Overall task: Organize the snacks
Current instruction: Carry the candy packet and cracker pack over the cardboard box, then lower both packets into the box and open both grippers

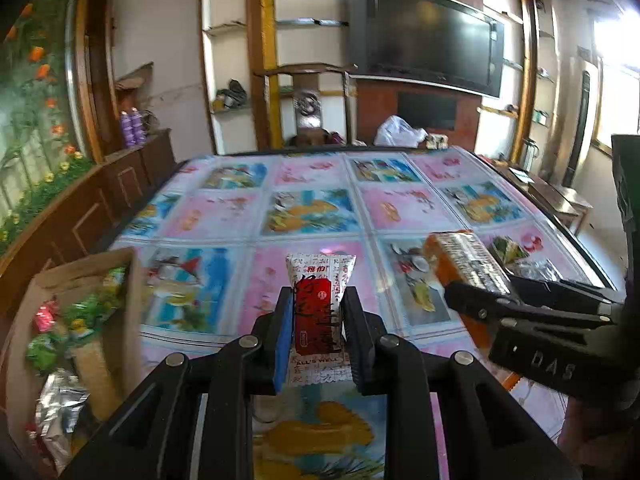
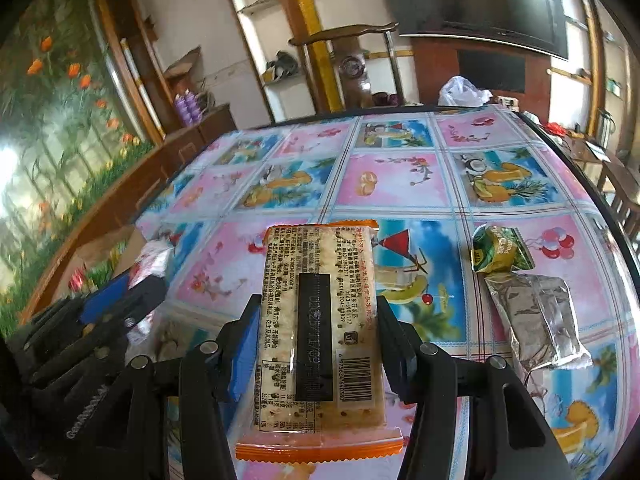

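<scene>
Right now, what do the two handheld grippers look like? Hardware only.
Both are black plastic scissor-linkage grippers with round silver pivot pins. The left gripper has one blue-padded finger and one black finger. The right gripper matches, with raised "DAS" lettering on its body. No cables or sleeves visible.

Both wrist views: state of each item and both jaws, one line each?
left gripper: jaws shut on red-and-white snack packet, lifted
right gripper: jaws shut on orange cracker pack, lifted
cardboard box: open, snacks inside
green packet: lying on table
silver packet: lying on table
</scene>
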The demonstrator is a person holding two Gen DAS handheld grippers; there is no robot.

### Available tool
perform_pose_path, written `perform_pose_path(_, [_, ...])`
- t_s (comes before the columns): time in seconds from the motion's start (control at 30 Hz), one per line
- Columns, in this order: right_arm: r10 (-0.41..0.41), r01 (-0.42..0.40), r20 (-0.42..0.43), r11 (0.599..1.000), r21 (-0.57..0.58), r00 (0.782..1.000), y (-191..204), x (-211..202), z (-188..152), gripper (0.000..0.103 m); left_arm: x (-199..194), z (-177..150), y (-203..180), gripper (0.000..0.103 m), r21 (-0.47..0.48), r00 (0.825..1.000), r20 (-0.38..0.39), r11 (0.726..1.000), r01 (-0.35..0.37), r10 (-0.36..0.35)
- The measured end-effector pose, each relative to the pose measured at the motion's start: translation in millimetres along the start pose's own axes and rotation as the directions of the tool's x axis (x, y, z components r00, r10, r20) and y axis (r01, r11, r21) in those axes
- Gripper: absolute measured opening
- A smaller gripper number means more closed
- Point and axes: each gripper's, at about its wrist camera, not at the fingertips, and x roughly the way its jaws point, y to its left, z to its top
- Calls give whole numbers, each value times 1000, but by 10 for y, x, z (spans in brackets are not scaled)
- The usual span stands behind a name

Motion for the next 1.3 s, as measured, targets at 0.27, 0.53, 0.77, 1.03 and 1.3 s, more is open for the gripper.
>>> perform_pose_path(0.27, [115,-113,22,991,-65,993,600,-56,-101,58,-343,25,440,23,-88,1000,5,996,12,-12])
perform_pose_path(0.53, [248,-253,-55,960,-124,967,1195,55,-201,58,-736,-37,1348,23,-221,999,-7,974,-41,41])
perform_pose_path(0.77, [333,-350,-145,929,-119,932,1702,296,-72,58,-852,-248,2198,23,-319,989,-66,936,-146,132])
perform_pose_path(1.03, [342,-383,-253,914,-134,905,2389,820,65,58,-641,-457,2740,23,-406,982,-164,901,-153,93])
perform_pose_path(1.3, [280,-345,-329,925,-159,902,2751,1357,61,58,-443,-559,2758,23,-410,976,-211,903,-131,46])
